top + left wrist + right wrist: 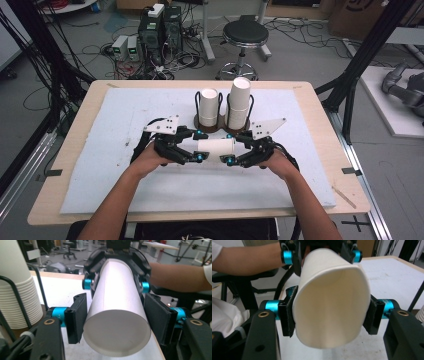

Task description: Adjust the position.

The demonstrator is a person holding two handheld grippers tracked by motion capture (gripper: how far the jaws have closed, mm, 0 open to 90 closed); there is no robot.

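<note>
Above the middle of the worktop (100,165), a paper cup (216,146) lay sideways, clamped at each end by the left hand-held gripper (199,146) and right hand-held gripper (230,148). At twelve o'clock stood two cup stacks (239,102). Separating it seemingly remained unfinished.

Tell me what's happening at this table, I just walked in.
A person holds one white paper cup sideways above the table, a gripper at each end. The left gripper clamps the closed base; the right gripper squeezes the open rim. Two cup stacks stand in a wire holder behind.
</note>
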